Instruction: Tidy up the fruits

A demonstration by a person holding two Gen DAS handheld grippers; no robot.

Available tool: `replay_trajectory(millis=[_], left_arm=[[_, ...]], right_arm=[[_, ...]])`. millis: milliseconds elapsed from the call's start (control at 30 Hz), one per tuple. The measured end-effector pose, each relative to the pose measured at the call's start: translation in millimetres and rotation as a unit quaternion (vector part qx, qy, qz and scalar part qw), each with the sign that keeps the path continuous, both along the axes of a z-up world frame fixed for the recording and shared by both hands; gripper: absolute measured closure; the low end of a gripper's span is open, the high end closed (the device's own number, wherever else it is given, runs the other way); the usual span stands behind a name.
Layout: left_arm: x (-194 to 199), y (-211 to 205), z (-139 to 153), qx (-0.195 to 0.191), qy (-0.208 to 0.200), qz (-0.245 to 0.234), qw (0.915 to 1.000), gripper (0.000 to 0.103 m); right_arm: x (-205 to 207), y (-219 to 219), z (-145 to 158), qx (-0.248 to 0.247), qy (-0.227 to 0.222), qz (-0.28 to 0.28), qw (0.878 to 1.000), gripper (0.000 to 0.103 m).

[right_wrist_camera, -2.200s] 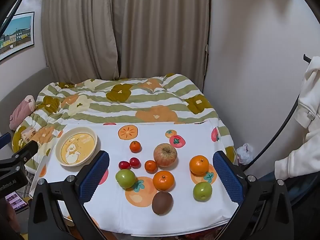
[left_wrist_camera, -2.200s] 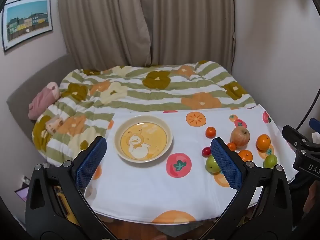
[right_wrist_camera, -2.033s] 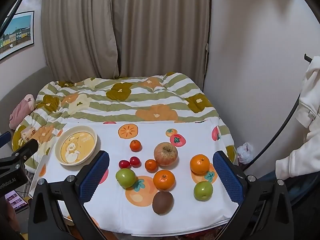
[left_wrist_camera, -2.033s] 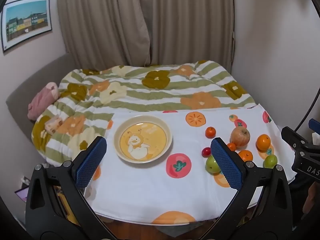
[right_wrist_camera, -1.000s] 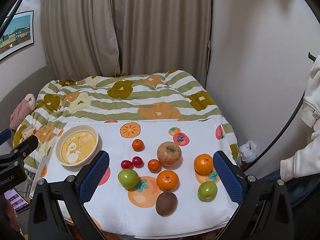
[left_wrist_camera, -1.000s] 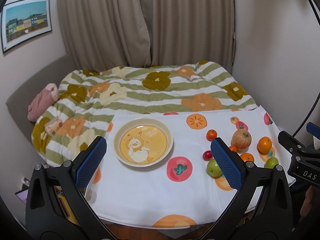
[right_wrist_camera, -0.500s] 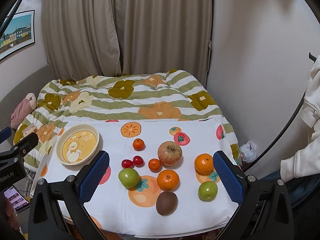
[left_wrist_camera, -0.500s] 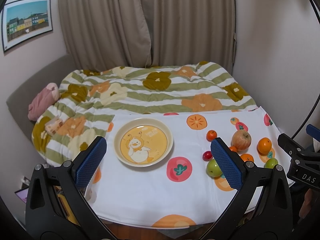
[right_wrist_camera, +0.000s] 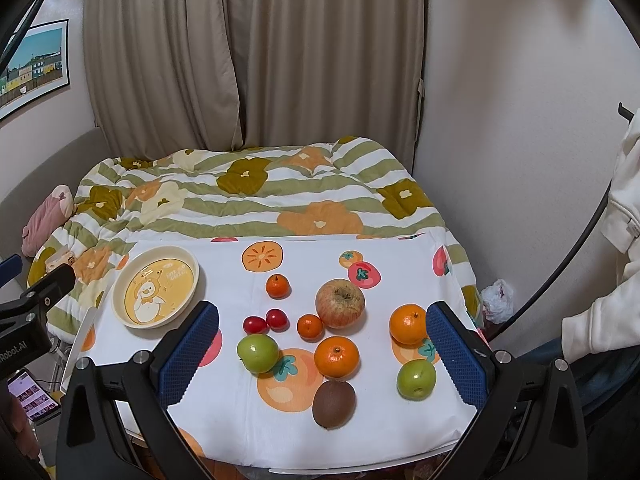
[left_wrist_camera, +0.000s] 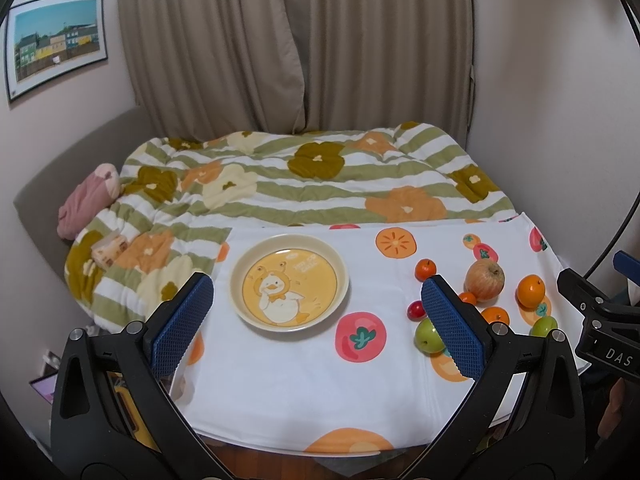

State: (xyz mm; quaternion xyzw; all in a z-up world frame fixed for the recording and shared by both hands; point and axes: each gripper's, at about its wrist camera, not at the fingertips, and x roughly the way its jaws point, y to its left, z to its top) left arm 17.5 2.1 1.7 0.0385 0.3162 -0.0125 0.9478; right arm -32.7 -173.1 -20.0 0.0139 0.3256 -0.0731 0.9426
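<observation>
Right wrist view: right hand-held gripper (right_wrist_camera: 322, 354) hangs over the near edge of the bench (right_wrist_camera: 224, 424), jaws spread wide, nothing between the blue pads
Left wrist view: left hand-held gripper (left_wrist_camera: 318, 322) also spread and empty, framing the plate (left_wrist_camera: 289, 282)
Change: very little over the last couple of seconds; both views have drifted slightly, the fruit sits a touch lower and closer in frame, and no fruit has shifted on the cloth
Plate: cream rim, yellow duck print, bare, standing on the bench's left part, well apart from the fruit
Fruit right of the plate: red-yellow apple (right_wrist_camera: 340, 303) farthest in the middle, small tangerine (right_wrist_camera: 277, 286) nearer the plate, two cherry tomatoes (right_wrist_camera: 266, 321) touching each other, another small tangerine (right_wrist_camera: 310, 326) just beside the apple
Fruit nearer the front edge: green apple (right_wrist_camera: 258, 353), orange (right_wrist_camera: 336, 357), kiwi (right_wrist_camera: 333, 403) closest to the front edge, second green apple (right_wrist_camera: 416, 379), and a second orange (right_wrist_camera: 408, 324) farthest from the plate
Meaning for the task: sorting looks not yet begun; the plate seems the likely collecting spot, though that is my guess
Next call: the right gripper sits squarely over the cluster, so a drop onto one of the near fruits looks the natural first pick
Watch: round fruit packed close, so a pad could nudge a neighbour rolling toward the bench edge
</observation>
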Motion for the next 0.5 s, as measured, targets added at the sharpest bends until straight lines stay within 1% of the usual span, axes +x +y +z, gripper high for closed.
replay_trajectory(millis=[33,167,200,500], left_arm=[[-1.2,0.0,-0.1,0.000,0.000,0.000,1.0000,0.000],[-1.8,1.1,1.5,-0.001,0.000,0.000,1.0000,0.000],[-3.8,8.3,1.3,-0.002,0.000,0.000,1.0000,0.000],[-3.5,8.7,1.1,-0.002,0.000,0.000,1.0000,0.000]], right_arm=[[2.9,-7.6,2.5,0.000,0.000,0.001,1.000,0.000],[3.2,-7.8,2.6,0.000,0.000,0.001,1.000,0.000],[3.3,-8.0,2.5,0.000,0.001,0.001,1.000,0.000],[3.7,-8.3,2.8,0.001,0.001,0.001,1.000,0.000]])
